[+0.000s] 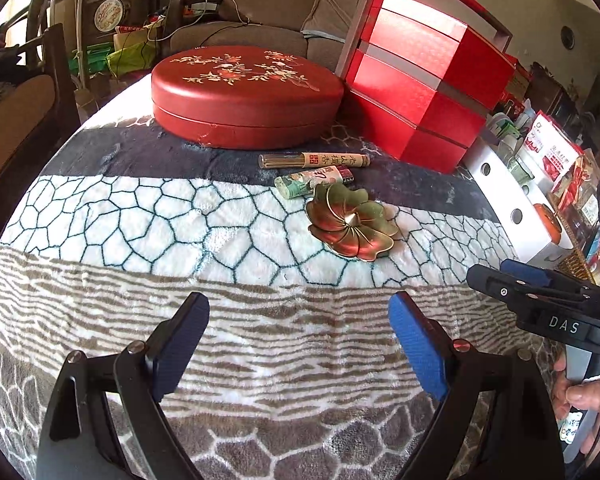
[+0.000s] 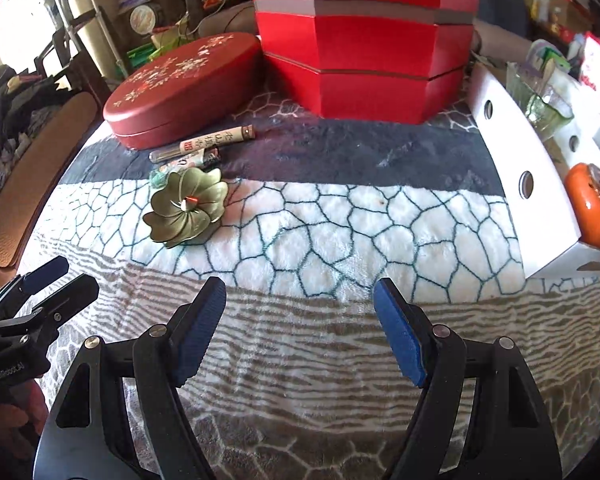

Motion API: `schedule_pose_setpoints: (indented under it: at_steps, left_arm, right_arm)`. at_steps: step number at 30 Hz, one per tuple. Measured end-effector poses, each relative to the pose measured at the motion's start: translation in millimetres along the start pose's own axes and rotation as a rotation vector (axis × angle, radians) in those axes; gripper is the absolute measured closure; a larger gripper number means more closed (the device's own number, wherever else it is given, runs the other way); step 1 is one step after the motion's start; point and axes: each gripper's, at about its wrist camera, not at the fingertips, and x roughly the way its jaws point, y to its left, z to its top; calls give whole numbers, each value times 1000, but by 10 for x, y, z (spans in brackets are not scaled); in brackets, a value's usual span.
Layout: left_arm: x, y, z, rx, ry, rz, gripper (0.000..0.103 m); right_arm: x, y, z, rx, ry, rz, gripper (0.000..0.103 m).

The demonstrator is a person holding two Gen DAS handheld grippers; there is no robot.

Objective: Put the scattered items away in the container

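My jaws carry blue pads [image 1: 416, 344] on black arms. The blanket [image 1: 140, 220] shows white with teal cell lines, a dark band, and taupe stripes. The round box [image 1: 244, 96] is red with flowers; the flower dish [image 1: 350, 224] gold-green.

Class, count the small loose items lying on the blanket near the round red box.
3: incense tube nearest the box, lighter just before it, lotus dish touching the lighter.

A: Where do the 2 views sit?
B: Low over the blanket [image 1: 260, 320], side by side, facing forward.
A: Shared?
B: The flower dish [image 1: 350, 226] [image 2: 188, 208] and red round box [image 1: 246, 94] [image 2: 180, 88].
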Motion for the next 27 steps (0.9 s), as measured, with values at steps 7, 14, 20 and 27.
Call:
schedule_pose_setpoints:
  at_steps: [7,14,20,27]
  left_arm:
    - [110,-264,-69,70,12,-3,11]
    - [178,-475,-70,75,17,-10,11]
    - [294,-598,-81,57,15,8,11]
    - [441,-692,-127,95,11,78,10]
  right_arm:
    - [-9,-276,-102,12,-28,-92,29]
    - [-42,-655,-206,78,-32,-112,29]
    - [-45,-869,-284,92,-47,-118,27]
    - [1,-971,-363,60,-66,-132,18]
